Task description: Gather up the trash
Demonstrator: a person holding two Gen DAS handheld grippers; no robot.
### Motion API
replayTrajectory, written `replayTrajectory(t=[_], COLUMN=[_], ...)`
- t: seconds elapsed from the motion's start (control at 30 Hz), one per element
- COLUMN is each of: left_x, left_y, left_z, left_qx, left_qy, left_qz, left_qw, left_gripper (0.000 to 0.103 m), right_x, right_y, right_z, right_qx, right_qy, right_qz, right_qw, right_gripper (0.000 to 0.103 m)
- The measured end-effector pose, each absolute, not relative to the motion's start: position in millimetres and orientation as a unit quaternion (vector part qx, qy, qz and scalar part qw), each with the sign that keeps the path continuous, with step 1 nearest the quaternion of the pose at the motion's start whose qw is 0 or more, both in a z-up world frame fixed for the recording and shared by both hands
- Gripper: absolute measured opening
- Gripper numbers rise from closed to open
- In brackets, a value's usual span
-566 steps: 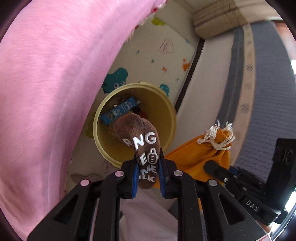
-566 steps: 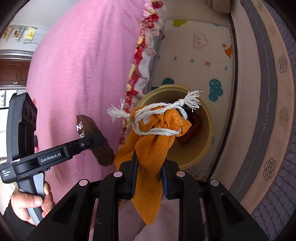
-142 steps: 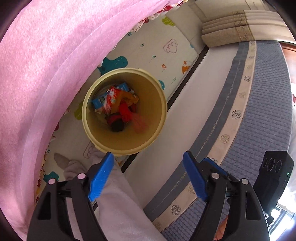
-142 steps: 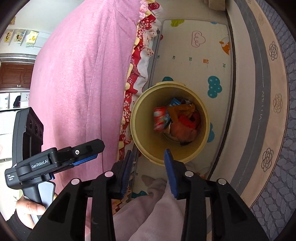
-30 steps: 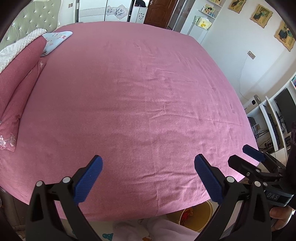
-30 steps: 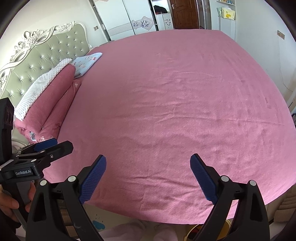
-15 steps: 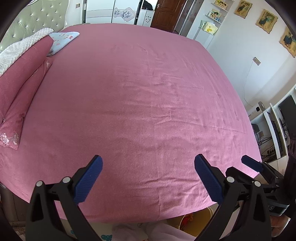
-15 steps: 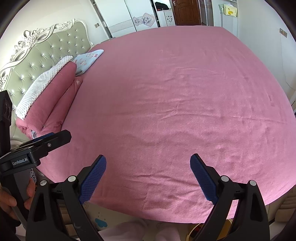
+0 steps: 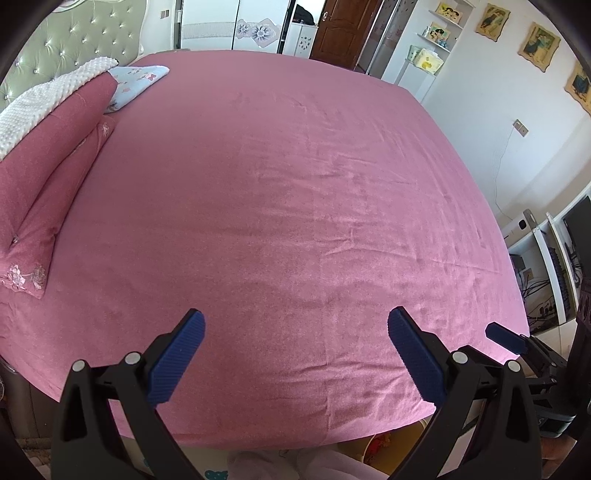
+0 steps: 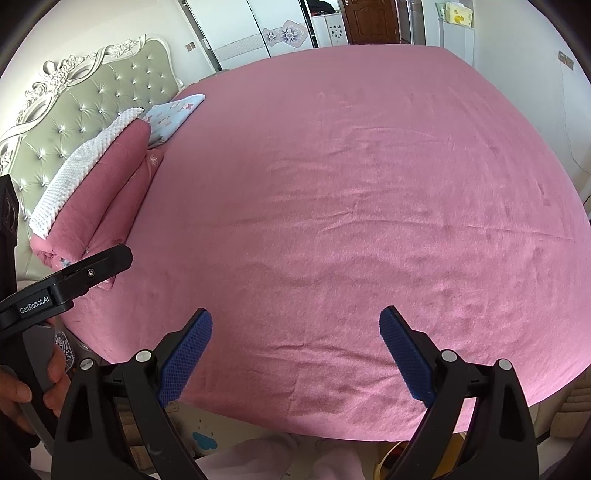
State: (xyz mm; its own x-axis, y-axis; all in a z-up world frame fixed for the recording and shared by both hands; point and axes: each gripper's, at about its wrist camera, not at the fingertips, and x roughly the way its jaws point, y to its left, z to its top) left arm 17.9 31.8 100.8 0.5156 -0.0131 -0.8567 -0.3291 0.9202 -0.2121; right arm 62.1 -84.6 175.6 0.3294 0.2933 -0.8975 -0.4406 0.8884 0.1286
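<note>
Facing the bed (image 9: 280, 206) from its near edge, both grippers were held level above the floor, just short of that edge. Left gripper (image 9: 295, 354): jaws spread wide, blue pads (image 9: 177, 354) well apart, nothing between them. Right gripper (image 10: 295, 354): same, wide open, pads (image 10: 186, 356) gripping nothing. Each showed up in the other's view: the right one's blue tip (image 9: 506, 338) at the right edge of the left view, past the bed's near right corner; the left one's black body marked GenRobot.AI (image 10: 62, 284) at the left edge of the right view, with the hand (image 10: 26, 384) wrapped round its handle.

The bed carried a pink sheet, wrinkled but with no loose items visible on it. Pillows (image 9: 48, 155) were stacked at the far left corner by the headboard (image 10: 85, 110): dark pink ones, a white knobbly one on top, a light blue patterned one behind.

Bin (image 9: 388, 446): only a sliver of yellow rim showed below the near edge of the bed, toward the right, with something red inside; in the right view the same rim (image 10: 384, 465) sat at the bottom, mostly hidden by the gripper arm. Contents could not be made out beyond that. Pale fabric (image 9: 325, 465) filled the bottom centre of both views, next to the bin.

Wardrobe (image 9: 236, 26) and brown door (image 9: 343, 29) stood past the far edge.
</note>
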Motion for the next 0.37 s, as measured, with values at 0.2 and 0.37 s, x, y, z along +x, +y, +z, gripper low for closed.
replayTrajectory(t=[0.2,0.37], left_x=[17.9,19.8], left_y=[35.9,36.2], left_z=[102.8,106.9], left_qx=[-0.180,-0.178], left_qy=[0.483,0.484], left_qz=[0.099,0.102], left_qw=[0.851,0.850], left_gripper=[0.099,0.099], right_x=[62.7,61.2], right_y=[-84.1,-83.2], right_z=[173.1,172.6], right_qx=[-0.072,-0.074], right_qy=[0.538,0.540], right_qz=[0.226,0.229], right_qw=[0.809,0.807], right_gripper=[0.089,0.089])
